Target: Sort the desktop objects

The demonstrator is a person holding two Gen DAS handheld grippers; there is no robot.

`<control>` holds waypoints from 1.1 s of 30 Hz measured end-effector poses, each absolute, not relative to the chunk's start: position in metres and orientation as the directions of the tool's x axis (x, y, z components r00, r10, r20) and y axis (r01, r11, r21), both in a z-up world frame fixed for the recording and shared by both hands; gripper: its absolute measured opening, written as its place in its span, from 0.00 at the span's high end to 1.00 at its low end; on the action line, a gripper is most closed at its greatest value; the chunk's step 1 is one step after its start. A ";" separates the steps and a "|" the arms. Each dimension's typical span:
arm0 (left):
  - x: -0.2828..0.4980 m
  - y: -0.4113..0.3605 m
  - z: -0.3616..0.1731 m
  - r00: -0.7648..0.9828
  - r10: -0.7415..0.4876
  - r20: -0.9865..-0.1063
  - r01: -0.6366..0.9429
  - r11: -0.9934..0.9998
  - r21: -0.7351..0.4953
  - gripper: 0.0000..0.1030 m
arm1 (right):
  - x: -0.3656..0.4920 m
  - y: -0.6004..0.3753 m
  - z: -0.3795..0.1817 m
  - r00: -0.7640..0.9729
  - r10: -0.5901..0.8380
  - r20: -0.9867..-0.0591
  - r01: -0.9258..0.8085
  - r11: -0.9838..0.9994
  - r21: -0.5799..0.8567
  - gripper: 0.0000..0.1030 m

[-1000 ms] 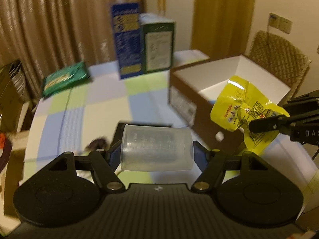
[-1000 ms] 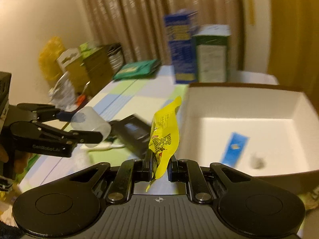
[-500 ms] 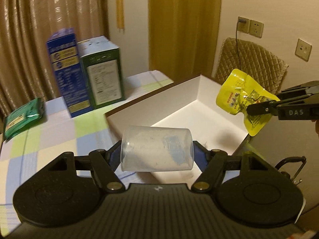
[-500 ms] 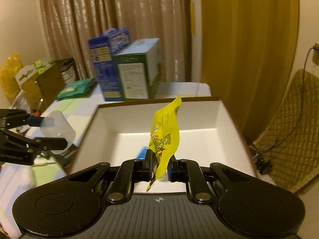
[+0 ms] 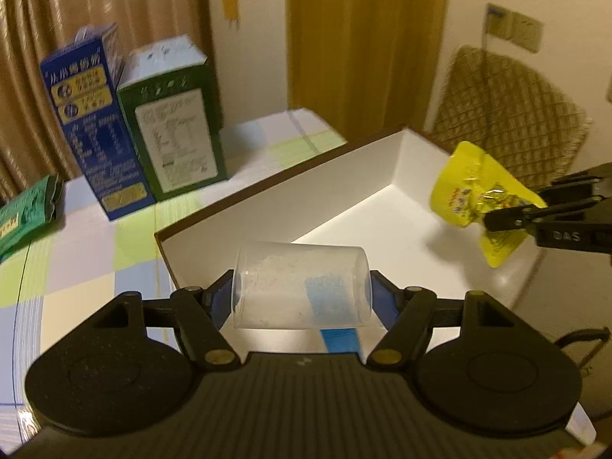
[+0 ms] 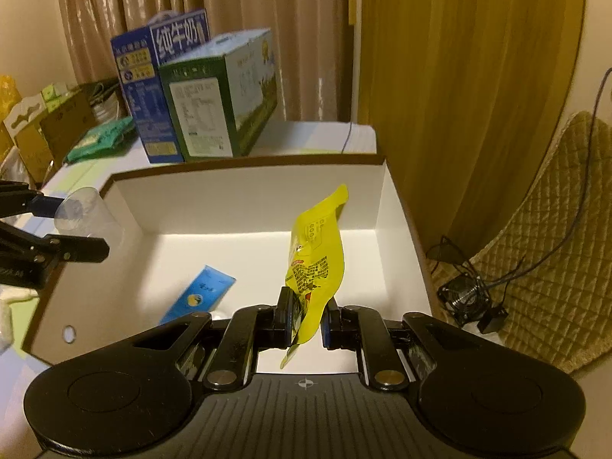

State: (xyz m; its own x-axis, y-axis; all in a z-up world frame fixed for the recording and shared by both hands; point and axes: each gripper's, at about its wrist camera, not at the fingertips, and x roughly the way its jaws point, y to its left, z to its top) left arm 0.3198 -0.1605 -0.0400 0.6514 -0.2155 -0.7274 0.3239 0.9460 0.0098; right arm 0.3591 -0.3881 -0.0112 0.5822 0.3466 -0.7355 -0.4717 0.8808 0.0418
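Observation:
My left gripper [image 5: 302,292] is shut on a clear plastic cup [image 5: 300,285] lying sideways between its pads, above the near left rim of the white-lined cardboard box [image 5: 290,187]. In the right wrist view that cup [image 6: 82,212] hangs over the box's left wall [image 6: 95,267]. My right gripper [image 6: 306,321] is shut on the lower edge of a yellow snack packet [image 6: 315,252], held upright over the box's inside. From the left wrist view the packet [image 5: 474,195] hangs at the box's right side. A blue sachet [image 6: 201,292] lies on the box floor.
A blue carton [image 6: 153,84] and a green carton [image 6: 218,99] stand on the checked tablecloth [image 5: 76,260] behind the box. A green packet [image 5: 26,214] lies at the far left. A quilted chair [image 6: 554,237] and cables with a small fan [image 6: 464,296] sit right of the box.
Both grippers have swung right from the table's middle to above the box, still carrying the cup and the yellow packet. The box fills more of both views.

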 end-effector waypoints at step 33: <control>0.383 -0.185 -0.098 0.565 -0.115 -0.817 0.362 0.925 0.120 0.26 | 0.408 -0.377 -0.054 0.479 0.342 -0.808 -0.497 0.865 0.071 0.90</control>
